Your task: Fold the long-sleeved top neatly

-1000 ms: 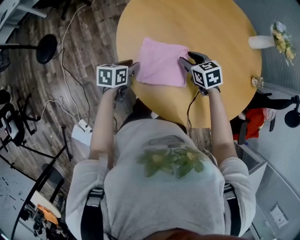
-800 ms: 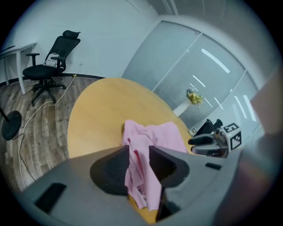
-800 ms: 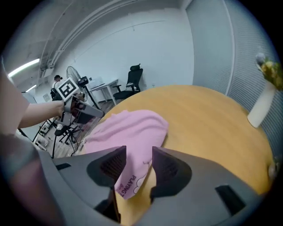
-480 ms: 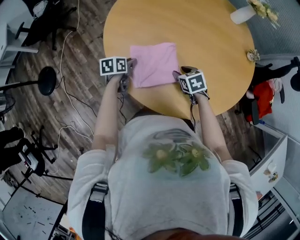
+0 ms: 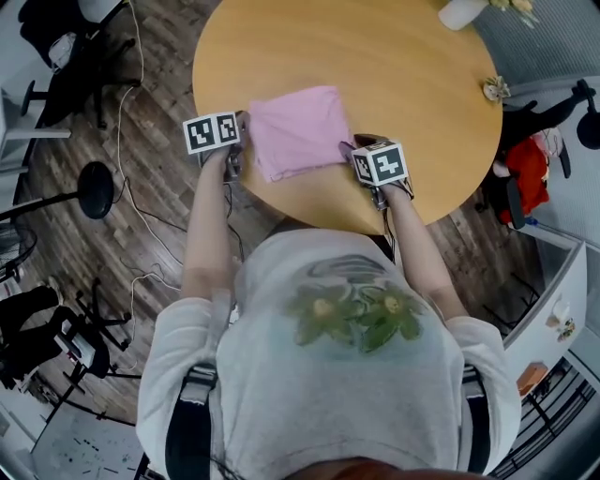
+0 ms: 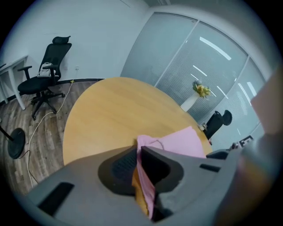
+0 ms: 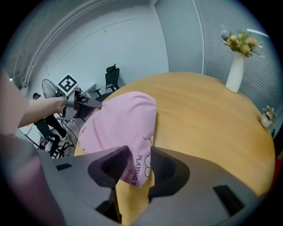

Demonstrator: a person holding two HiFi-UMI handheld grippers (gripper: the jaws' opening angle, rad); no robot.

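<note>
Left side: left tongs [image 5: 242, 148] at the near left edge of the round wooden counter [image 5: 394, 66], jaws clamped together on the left edge of the pink long-sleeved top [image 5: 298, 129]. The left gripper view shows the cloth pinched thin between the pads [image 6: 121, 165].

Centre: the top lies on the counter close to the person's edge. It is a compact, roughly square packet with no sleeve showing loose, and its near edge is slightly skewed to the counter rim.

Right side: right tongs [image 5: 349, 150] at the packet's near right corner. The jaws stand fairly wide and have just been closing. The printed corner of the cloth hangs between them, and the pads do not look to be pressing it yet.

Far right: white vase [image 5: 462, 11] with flowers, well apart from the work.

Progress, as judged: the main folds look done. What appears to be left is securing the right corner, then either one more fold or squaring the packet.
</note>
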